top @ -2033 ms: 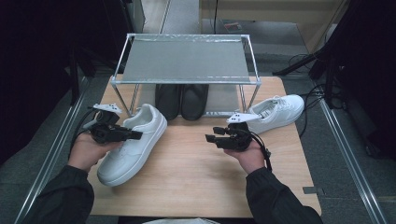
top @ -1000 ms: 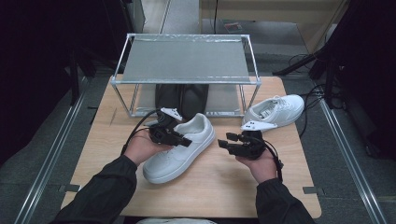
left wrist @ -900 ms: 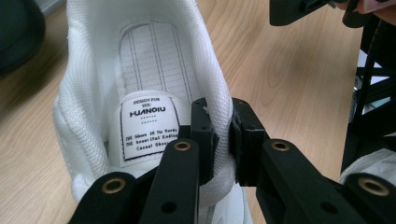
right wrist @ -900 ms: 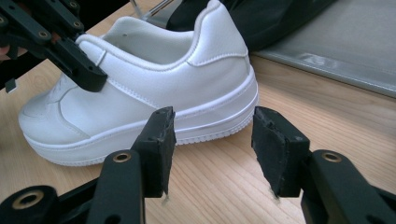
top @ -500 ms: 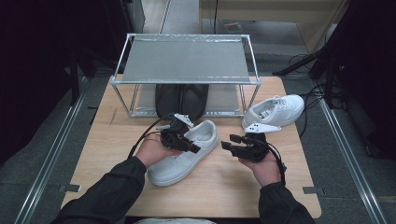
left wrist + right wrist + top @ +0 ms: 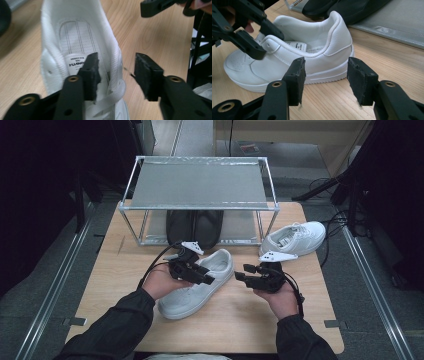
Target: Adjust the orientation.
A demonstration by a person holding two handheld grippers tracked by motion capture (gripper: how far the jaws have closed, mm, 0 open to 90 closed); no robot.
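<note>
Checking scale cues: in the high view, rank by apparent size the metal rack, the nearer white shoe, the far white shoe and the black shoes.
1. metal rack
2. nearer white shoe
3. black shoes, partly hidden under the rack, and far white shoe: too close to rank.

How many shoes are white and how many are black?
White shoes: 2, one in the middle of the table and one at the right end of the rack
Black shoes: 2, a pair under the rack
Total: 4 shoes
</note>
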